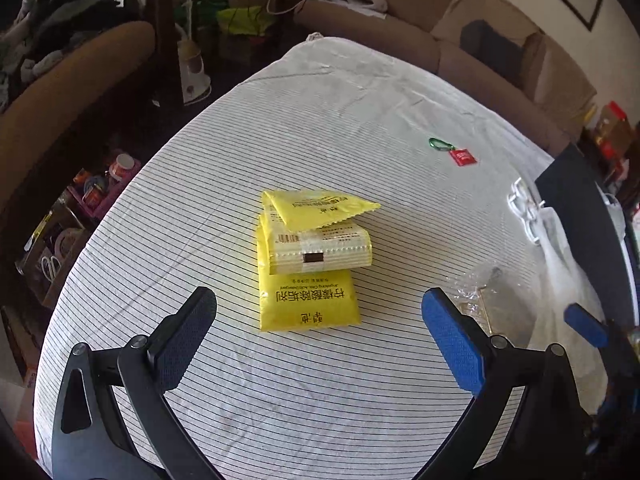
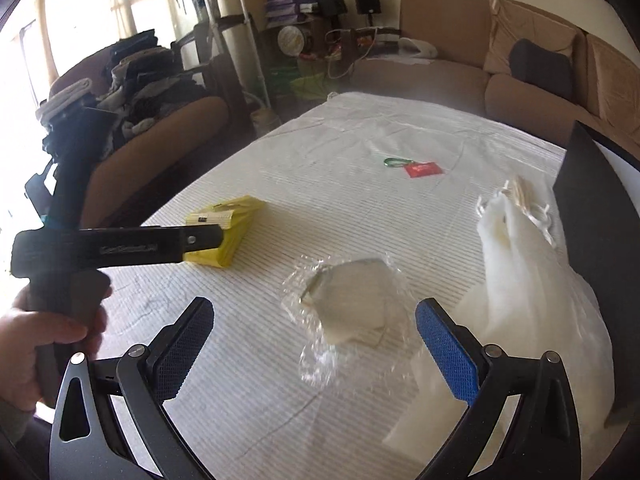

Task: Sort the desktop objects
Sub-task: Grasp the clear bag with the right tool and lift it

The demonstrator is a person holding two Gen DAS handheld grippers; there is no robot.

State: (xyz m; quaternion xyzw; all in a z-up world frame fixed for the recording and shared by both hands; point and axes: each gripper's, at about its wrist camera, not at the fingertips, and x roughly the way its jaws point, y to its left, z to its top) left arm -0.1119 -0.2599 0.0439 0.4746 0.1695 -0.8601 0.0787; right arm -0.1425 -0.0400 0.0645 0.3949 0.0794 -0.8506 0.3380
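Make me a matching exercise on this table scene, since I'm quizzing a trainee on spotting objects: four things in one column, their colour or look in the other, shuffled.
Things:
1. sachets
2. clip
3. tag
4. wrapper

Looks:
A. red
B. clear and crinkled
C. yellow
D. green

Pairs: 1-C, 2-D, 3-A, 4-B

The sachets lie stacked mid-table ahead of the left gripper; the clip and tag lie joined farther back; the wrapper lies ahead of the right gripper. Both grippers have their fingers spread wide and hold nothing.
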